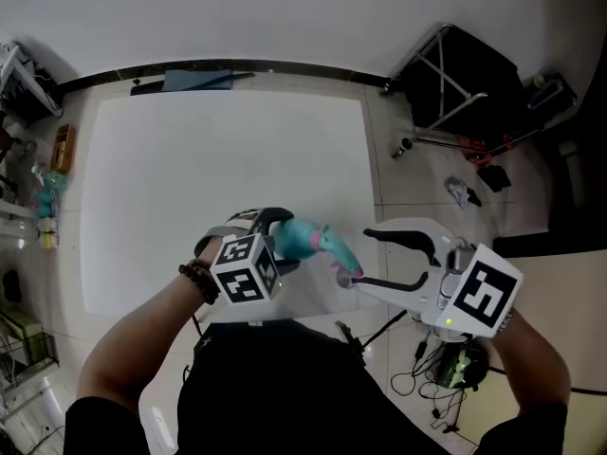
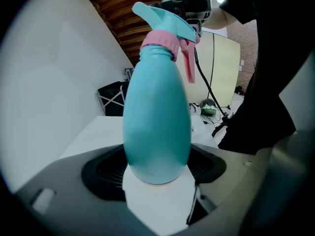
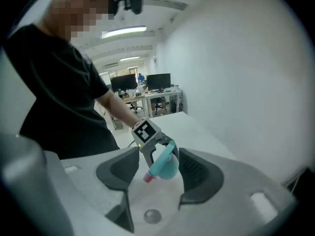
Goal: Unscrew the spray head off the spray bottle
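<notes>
A teal spray bottle (image 1: pixel 302 238) is held off the white table, its body lying nearly level in the head view. My left gripper (image 1: pixel 275 243) is shut on the bottle's lower body (image 2: pixel 156 117). In the left gripper view the teal spray head (image 2: pixel 165 19) with its pink collar (image 2: pixel 160 41) and pink trigger (image 2: pixel 188 65) points away from the jaws. My right gripper (image 1: pixel 362 259) is open, its fingers standing above and below the spray head's tip (image 1: pixel 346 268) without pressing on it. In the right gripper view the bottle (image 3: pixel 166 165) shows between the right gripper's (image 3: pixel 157 173) parted pads.
The white table (image 1: pixel 228 140) spreads out ahead of both grippers. A black folding stand (image 1: pixel 455 74) and small items lie on the floor at the back right. Cables (image 1: pixel 446 368) sit on the floor by my right side. Cluttered shelves (image 1: pixel 43 188) line the left edge.
</notes>
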{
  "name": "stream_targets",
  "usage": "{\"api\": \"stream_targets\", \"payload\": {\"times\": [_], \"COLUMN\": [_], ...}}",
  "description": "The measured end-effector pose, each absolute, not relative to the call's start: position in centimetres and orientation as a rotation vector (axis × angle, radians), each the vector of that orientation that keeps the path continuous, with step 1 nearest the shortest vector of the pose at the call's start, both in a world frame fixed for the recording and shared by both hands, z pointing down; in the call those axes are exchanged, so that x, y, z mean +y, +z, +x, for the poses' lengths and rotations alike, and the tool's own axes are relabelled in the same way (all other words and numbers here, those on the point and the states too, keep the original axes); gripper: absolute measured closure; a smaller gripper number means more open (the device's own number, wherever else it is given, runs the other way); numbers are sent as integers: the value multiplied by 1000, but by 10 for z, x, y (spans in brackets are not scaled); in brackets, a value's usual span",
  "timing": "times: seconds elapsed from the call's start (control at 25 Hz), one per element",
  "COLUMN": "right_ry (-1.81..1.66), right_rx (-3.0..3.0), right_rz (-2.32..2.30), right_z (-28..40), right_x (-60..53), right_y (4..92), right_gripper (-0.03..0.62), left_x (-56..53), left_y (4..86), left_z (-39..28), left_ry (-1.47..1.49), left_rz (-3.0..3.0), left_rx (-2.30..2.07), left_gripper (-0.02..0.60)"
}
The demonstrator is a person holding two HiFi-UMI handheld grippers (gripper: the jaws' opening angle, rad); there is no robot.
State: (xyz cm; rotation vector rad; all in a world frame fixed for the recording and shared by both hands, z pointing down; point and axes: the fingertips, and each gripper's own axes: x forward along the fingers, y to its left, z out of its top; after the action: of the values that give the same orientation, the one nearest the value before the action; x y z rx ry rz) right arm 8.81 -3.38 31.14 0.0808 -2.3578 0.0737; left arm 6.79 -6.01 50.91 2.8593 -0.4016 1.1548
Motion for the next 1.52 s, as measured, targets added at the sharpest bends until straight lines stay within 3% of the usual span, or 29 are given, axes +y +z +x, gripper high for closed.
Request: {"api": "stream_targets", "payload": {"times": [0.28,0.48,0.92,1.24,1.52], "right_ry": [-1073,-1438,-1550,-1569,-1556], "right_rx": [-1802,-1631,-1527,-1513,-1519], "right_rz": [-92,-252,-531,-561,-561], "right_z": [113,95,90,91,91], "right_x": [-22,0,30,34,36], "right_y": [350,370,408,413,414], "right_gripper": [361,361,362,474,476], "left_x": [-40,-16,18,19,16], "left_y": [514,525,527,527,531], "left_z": [57,57,70,72,74], "left_ry": [1268,1358,1392,1443,1513], "left_rz": [2862,2821,2770,2807,2833], "left_rx": [-106,89,338,355,332], "left_gripper": [178,178,178,178,178]}}
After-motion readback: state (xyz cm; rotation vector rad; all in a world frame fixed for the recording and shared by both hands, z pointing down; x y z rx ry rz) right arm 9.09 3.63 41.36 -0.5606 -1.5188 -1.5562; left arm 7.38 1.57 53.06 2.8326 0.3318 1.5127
